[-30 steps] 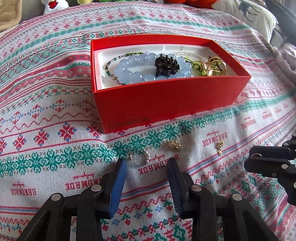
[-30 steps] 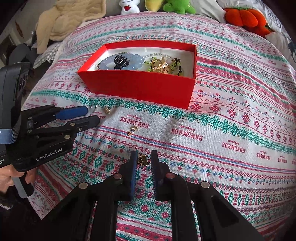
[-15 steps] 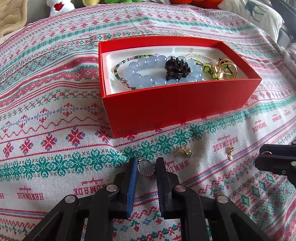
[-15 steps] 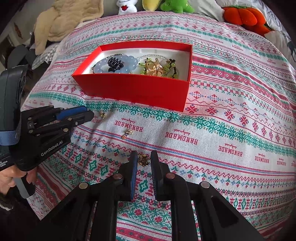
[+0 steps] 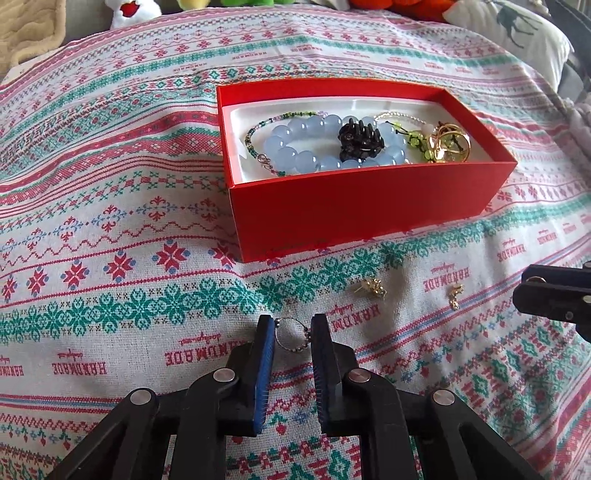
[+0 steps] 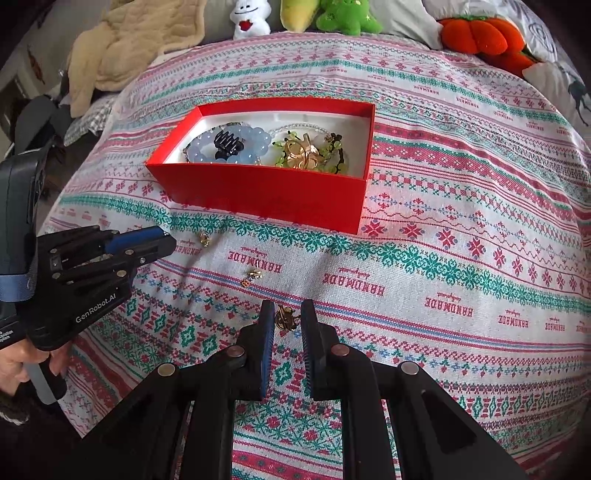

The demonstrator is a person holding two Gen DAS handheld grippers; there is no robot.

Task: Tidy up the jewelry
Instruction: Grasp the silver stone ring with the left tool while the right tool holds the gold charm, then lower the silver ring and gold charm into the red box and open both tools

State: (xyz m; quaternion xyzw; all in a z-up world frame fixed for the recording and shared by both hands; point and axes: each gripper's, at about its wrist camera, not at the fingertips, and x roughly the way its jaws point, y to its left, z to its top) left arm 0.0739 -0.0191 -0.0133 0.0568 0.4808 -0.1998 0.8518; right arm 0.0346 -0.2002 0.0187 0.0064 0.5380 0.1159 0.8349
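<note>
My left gripper (image 5: 293, 332) is shut on a thin silver hoop earring (image 5: 297, 348) with small beads, low over the patterned cloth. My right gripper (image 6: 287, 320) is shut on a small gold earring (image 6: 284, 316). Ahead sits the open red box (image 5: 369, 210) with a white lining. It holds a blue bead bracelet (image 5: 295, 147), a black hair claw (image 5: 360, 142), green beads and gold rings (image 5: 448, 142). Two gold earrings (image 5: 371, 287) (image 5: 455, 295) lie loose on the cloth in front of the box. In the right wrist view the box (image 6: 266, 188) is up the middle, and the left gripper (image 6: 147, 240) stands at the left.
A knitted-pattern cloth (image 5: 110, 258) covers the soft surface. Plush toys (image 6: 347, 16), an orange pumpkin cushion (image 6: 480, 35) and a beige blanket (image 6: 129, 44) line the far edge. The right gripper's side (image 5: 554, 295) juts in at the left view's right edge. A hand (image 6: 14, 365) holds the left gripper's handle.
The left gripper's jaws went from wide apart to shut on the hoop earring. The right gripper stays shut on its gold earring and has hardly moved.
</note>
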